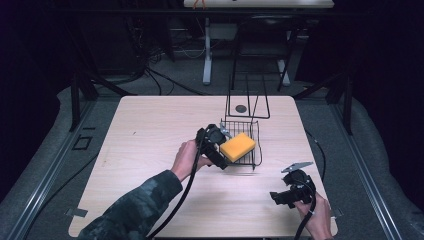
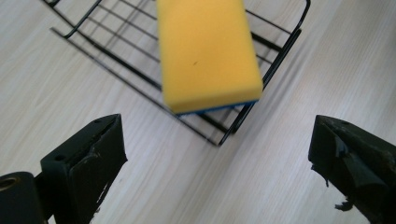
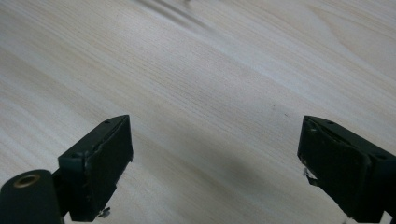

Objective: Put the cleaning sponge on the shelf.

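- Resting low at 5 o'clock on the table [image 1: 150, 125], the right gripper [image 1: 286, 196] has its jaws spread wide with nothing between them; in its own view they frame bare wood.
- Left gripper [image 1: 220, 150] sits near table centre, at 9 o'clock of the basket [image 1: 256, 131], pointing toward it. Jaws wide apart, holding nothing.
- Sponge [image 1: 238, 146], yellow with a thin blue underside, lies in the basket, tilted. In the left gripper view the sponge [image 2: 208, 51] overhangs the basket's near rim [image 2: 243, 116], ahead of the jaws and clear of both.
- Beyond, at 12 o'clock, a bare wire rack [image 1: 248, 102] stands near the far edge with a small dark disc [image 1: 241, 108] at its foot.
- Risk, judged: the basket is light wire; a jaw catching the rim could drag or tip it.
- Risk, judged: sponge is soft and perched; a nudge could roll it out, and a shallow pinch on one corner may slip.
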